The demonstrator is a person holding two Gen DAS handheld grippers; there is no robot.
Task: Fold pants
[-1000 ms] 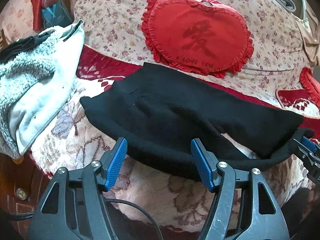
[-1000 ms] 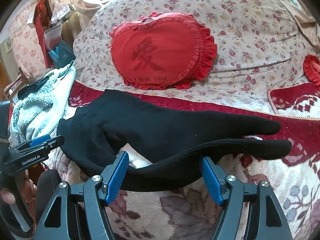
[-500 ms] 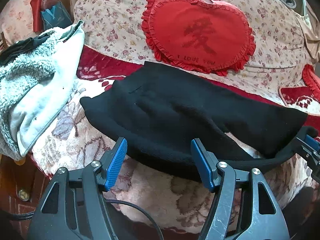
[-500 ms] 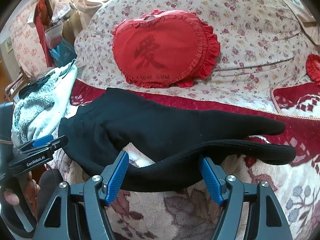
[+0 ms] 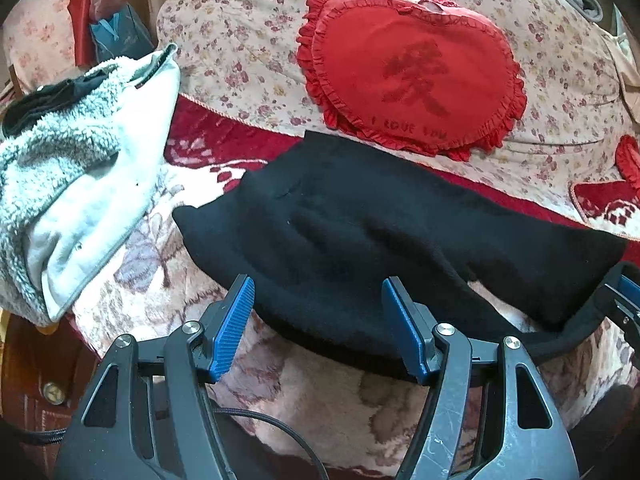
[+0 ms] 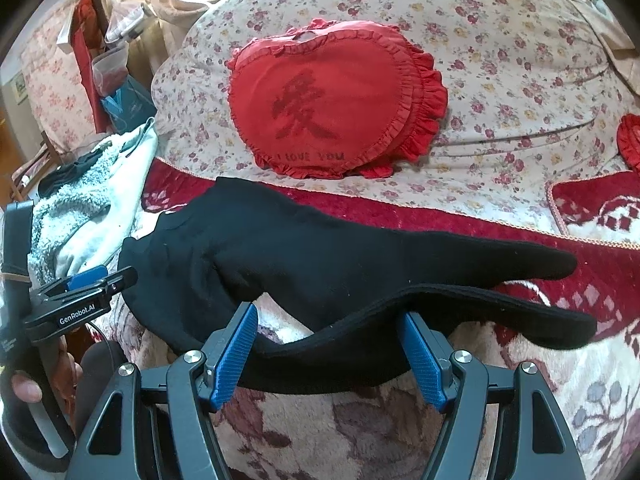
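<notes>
Black pants point(image 5: 360, 220) lie flat across the plush blanket, waist to the left and two legs point(image 6: 500, 264) stretching right. My left gripper point(image 5: 318, 312) is open at the pants' near edge by the waist end, its blue pads on either side of the hem. My right gripper point(image 6: 328, 344) is also open, and the near leg's edge runs across between its fingers. In the left wrist view the right gripper point(image 5: 624, 300) shows at the far right by the leg ends. In the right wrist view the left gripper point(image 6: 92, 280) shows at the left, held by a hand point(image 6: 24, 388).
A red heart cushion point(image 5: 412, 80) rests on the floral quilt point(image 5: 240, 40) behind the pants. A grey-white fleece garment point(image 5: 80, 184) lies to the left. A wooden bed frame point(image 5: 36, 380) shows at lower left, and bags point(image 6: 120, 76) stand beyond it.
Almost nothing differs. Both views have drifted slightly, and the pants lie as before. Both grippers stay open at the near edge.
</notes>
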